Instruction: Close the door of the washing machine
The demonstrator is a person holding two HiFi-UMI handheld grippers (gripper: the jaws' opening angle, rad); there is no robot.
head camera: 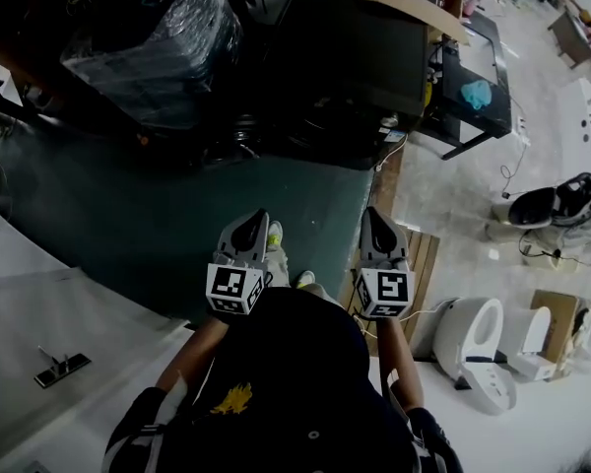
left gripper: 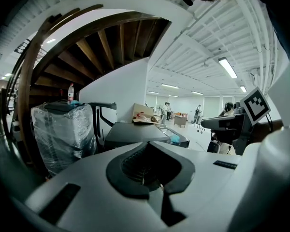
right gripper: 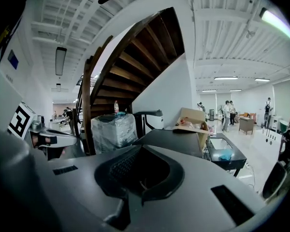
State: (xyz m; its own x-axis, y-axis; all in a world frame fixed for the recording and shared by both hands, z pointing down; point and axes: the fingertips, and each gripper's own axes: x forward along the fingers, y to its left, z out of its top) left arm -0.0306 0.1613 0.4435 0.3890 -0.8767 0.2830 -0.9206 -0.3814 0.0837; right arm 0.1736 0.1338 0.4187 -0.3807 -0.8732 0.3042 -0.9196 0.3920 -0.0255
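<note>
I cannot pick out any washing machine or its door in these views. In the head view my left gripper [head camera: 250, 221] and right gripper [head camera: 375, 215] are held side by side in front of the person's body, over a dark green floor [head camera: 167, 215]. Both point forward and slightly down. In the left gripper view the left gripper [left gripper: 152, 177] has its dark pads together with nothing between them. The right gripper [right gripper: 135, 179] looks the same in its own view, pads together and empty.
Ahead stand a plastic-wrapped bulky item [head camera: 153, 42], a black cabinet [head camera: 355, 57] with a cardboard box [head camera: 414, 3], and a black stand with a teal cloth [head camera: 478, 92]. White toilets [head camera: 478, 348] sit on the right, a white surface [head camera: 39, 313] on the left. A wooden staircase [left gripper: 87, 42] curves overhead.
</note>
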